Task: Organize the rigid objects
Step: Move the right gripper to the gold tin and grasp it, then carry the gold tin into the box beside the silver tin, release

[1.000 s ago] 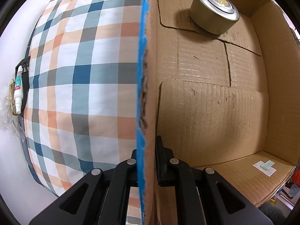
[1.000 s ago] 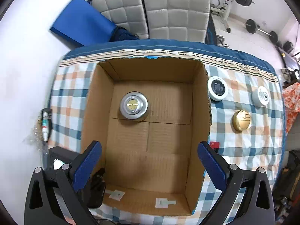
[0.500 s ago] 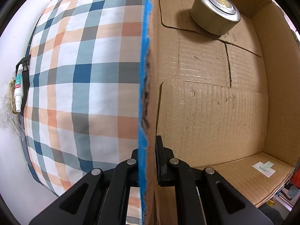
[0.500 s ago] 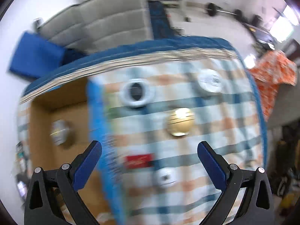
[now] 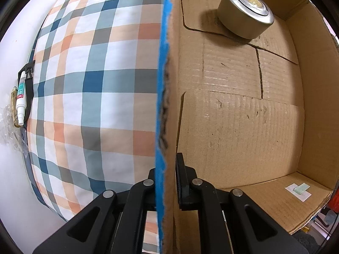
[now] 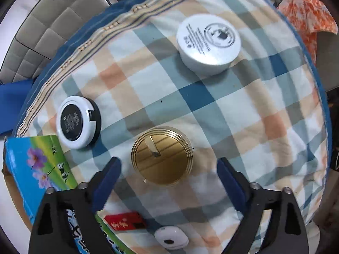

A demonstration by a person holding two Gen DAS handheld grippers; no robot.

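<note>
My left gripper [image 5: 166, 169] is shut on the side wall of the cardboard box [image 5: 169, 84], one finger outside and one inside. A silver round tin [image 5: 245, 14] stands in the far part of the box floor. My right gripper [image 6: 168, 167] is open, its blue pads either side of a gold-lidded round jar [image 6: 162, 164] on the checked cloth, apart from it. A white round tin [image 6: 208, 43] sits beyond it. A white-rimmed black compact [image 6: 77, 121] lies to the left.
The box's printed outer wall [image 6: 36, 169] stands at the left of the right wrist view. A red packet [image 6: 125, 222] and a small white device [image 6: 171, 240] lie near my right gripper. A white tube [image 5: 21, 99] lies off the cloth's left edge.
My right gripper has swung from above the box to the right and come down over the gold jar. My left gripper has kept its hold on the box wall.
</note>
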